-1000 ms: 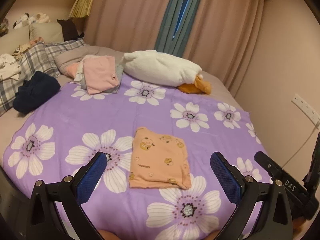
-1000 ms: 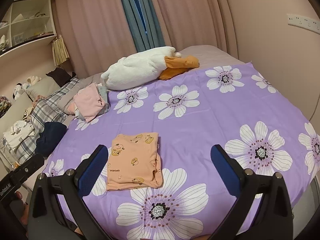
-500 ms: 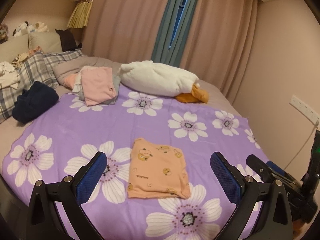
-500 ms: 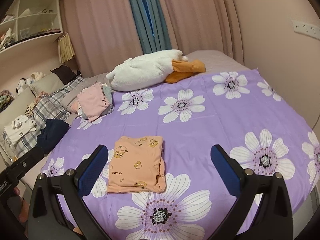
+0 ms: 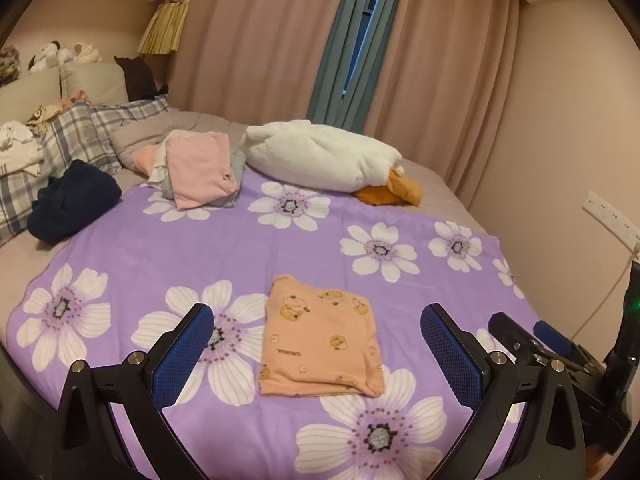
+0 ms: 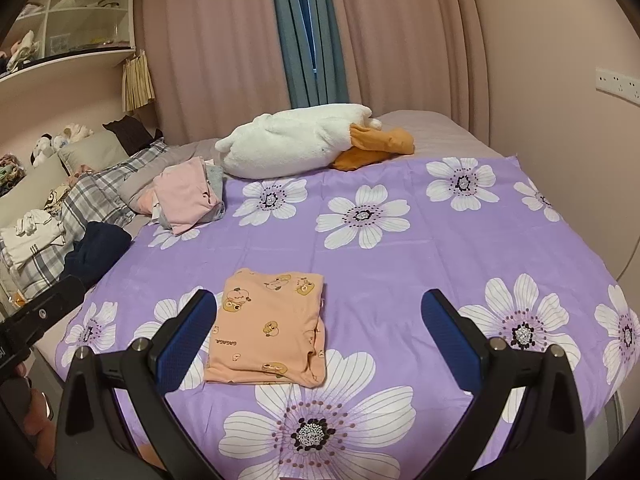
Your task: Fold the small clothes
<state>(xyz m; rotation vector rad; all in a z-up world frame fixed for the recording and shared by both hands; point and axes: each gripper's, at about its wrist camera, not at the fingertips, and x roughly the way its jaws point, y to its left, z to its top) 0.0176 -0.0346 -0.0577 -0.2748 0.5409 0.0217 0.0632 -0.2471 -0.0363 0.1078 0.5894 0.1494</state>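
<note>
Folded peach garment (image 5: 320, 340), printed with small cartoon animals, lying flat on the purple floral bedspread (image 5: 224, 248) near its front edge; touched by neither tool; left gripper (image 5: 316, 354), jaws spread wide and empty, hovering above the cloth with the garment framed between its blue pads (image 5: 180, 356); right gripper (image 6: 320, 344), likewise wide apart and holding nothing, the garment lying toward its left finger; stack of folded pink and grey clothes (image 5: 200, 172) at the far left of the spread; dark navy bundle (image 5: 72, 200) beside plaid pillows (image 5: 80, 136); white plush goose (image 5: 316, 156) across the far end; left view alone shows the other tool's black body with a green light (image 5: 630, 308) at right, and a cable to the wall socket (image 5: 612, 216); right view alone shows the wall shelving (image 6: 76, 12) and a hand (image 6: 36, 420) at lower left.
</note>
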